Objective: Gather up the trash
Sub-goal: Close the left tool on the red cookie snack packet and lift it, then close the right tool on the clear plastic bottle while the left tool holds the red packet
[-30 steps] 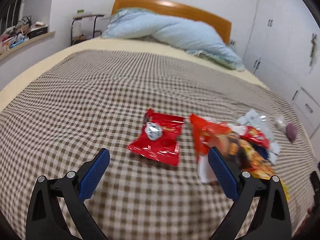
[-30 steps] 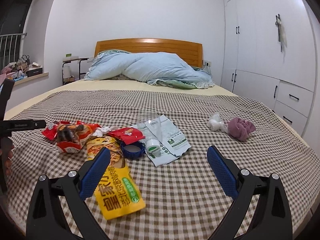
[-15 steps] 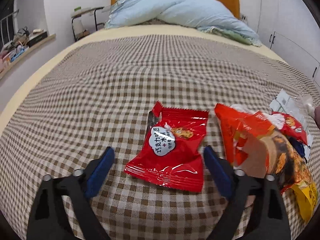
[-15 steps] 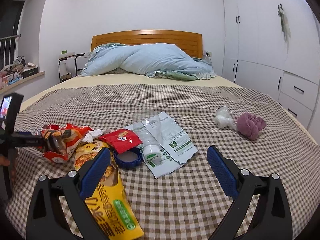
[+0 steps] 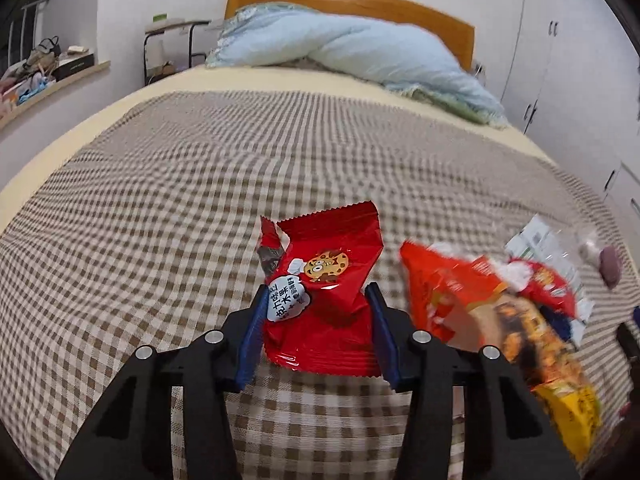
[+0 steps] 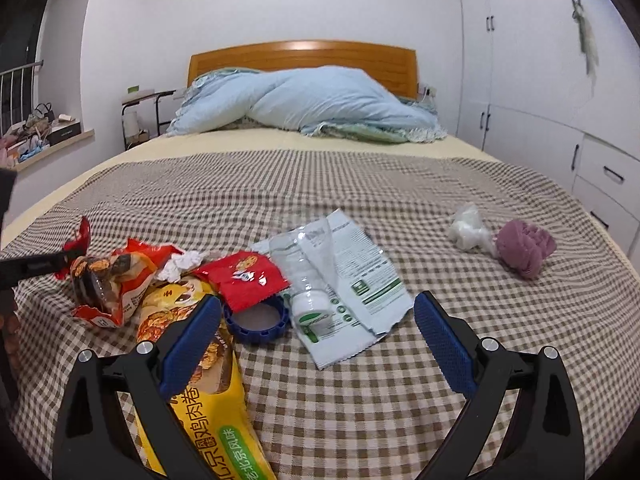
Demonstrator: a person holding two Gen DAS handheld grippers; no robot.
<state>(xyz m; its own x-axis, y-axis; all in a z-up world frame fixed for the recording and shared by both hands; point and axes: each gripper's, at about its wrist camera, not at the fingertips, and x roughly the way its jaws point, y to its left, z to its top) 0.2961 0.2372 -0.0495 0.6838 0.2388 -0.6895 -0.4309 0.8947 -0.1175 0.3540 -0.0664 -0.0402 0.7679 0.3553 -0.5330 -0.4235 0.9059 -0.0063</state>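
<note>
My left gripper has its jaws closing on a red cookie wrapper. The blue pads press its two sides and the wrapper buckles upward off the checked bedspread. Just right of it lie an orange-red snack bag and more wrappers. My right gripper is open above the bedspread with nothing between its pads. Ahead of it lie a yellow snack bag, a blue ring lid, a small red wrapper, a clear bottle and a white-green sachet.
A white crumpled tissue and a purple cloth ball lie to the right on the bed. A light-blue duvet is heaped by the wooden headboard. White wardrobes line the right wall; a cluttered sill runs along the left.
My left gripper moved forward over the red wrapper and narrowed from wide open until its pads squeeze it. My right gripper moved closer to the trash pile and stayed open.
</note>
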